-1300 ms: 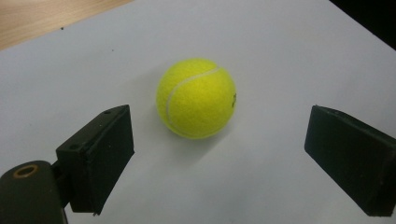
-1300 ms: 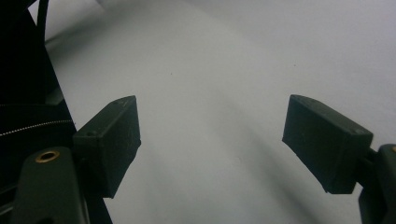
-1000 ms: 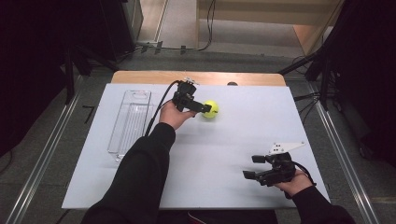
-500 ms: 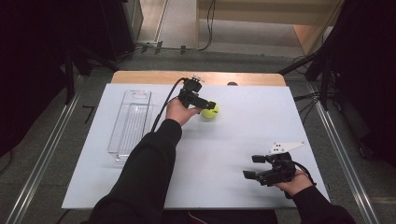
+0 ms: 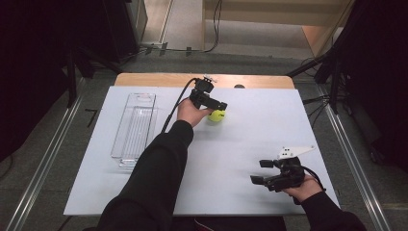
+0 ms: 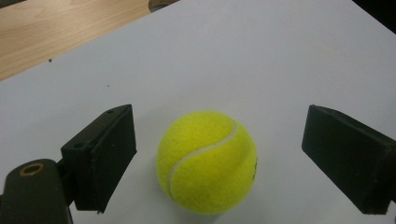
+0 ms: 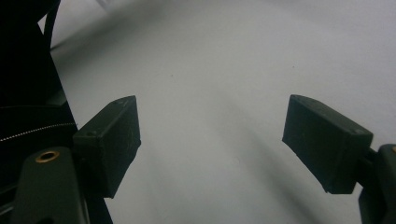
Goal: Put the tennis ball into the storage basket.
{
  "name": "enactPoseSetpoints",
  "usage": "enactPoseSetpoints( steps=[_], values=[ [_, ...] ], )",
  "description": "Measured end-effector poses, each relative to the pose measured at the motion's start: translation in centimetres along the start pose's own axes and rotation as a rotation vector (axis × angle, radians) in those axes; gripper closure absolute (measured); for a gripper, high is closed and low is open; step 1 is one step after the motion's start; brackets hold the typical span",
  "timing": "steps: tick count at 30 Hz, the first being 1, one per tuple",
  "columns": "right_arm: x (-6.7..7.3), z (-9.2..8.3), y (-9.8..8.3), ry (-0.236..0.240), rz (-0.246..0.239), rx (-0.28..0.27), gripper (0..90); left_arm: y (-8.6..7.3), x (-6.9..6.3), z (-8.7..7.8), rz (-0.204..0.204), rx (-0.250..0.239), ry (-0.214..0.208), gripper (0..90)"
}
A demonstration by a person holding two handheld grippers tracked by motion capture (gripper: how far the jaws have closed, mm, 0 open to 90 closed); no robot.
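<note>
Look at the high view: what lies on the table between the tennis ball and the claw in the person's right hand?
Nothing: in the high view, bare white tabletop separates the tennis ball from the right claw.

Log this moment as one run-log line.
left tongs: open, jaws either side of tennis ball, no contact | right tongs: open, nothing between | ball: on white table | clear tray: left side

left gripper (image 5: 222,109): far side of white table (image 5: 269,120), over tennis ball (image 5: 216,115), jaw gap not resolvable | right gripper (image 5: 257,172): near right edge, hand-held, pointing left, well apart from ball | clear plastic tray (image 5: 135,126): left side of table, lengthwise, nothing visible inside
</note>
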State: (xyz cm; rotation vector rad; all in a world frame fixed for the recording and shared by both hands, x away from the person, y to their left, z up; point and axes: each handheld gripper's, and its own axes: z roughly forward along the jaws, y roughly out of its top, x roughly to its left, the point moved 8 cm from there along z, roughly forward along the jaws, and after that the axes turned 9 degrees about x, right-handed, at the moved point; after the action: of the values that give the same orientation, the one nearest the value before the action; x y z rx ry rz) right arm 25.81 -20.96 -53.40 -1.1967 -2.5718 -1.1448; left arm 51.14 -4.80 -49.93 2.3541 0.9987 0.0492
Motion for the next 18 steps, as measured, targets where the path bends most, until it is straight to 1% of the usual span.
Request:
enactPoseSetpoints(
  steps=[3,6,11,18],
  values=[
    [-0.02,-0.01,-0.01,0.000,0.001,0.000,17.1,-0.04,0.22,0.13,-0.004,-0.002,0.003,10.6],
    [0.00,-0.01,0.01,0.001,0.001,0.000,17.1,-0.05,0.21,0.20,0.000,-0.002,0.007,10.6],
    [0.01,0.01,0.03,0.001,0.000,-0.001,17.1,-0.08,0.28,0.40,-0.006,-0.005,0.011,10.6],
    [-0.01,0.02,0.01,0.001,0.000,0.000,17.1,-0.19,0.42,0.72,-0.007,0.002,0.014,10.6]
  ],
)
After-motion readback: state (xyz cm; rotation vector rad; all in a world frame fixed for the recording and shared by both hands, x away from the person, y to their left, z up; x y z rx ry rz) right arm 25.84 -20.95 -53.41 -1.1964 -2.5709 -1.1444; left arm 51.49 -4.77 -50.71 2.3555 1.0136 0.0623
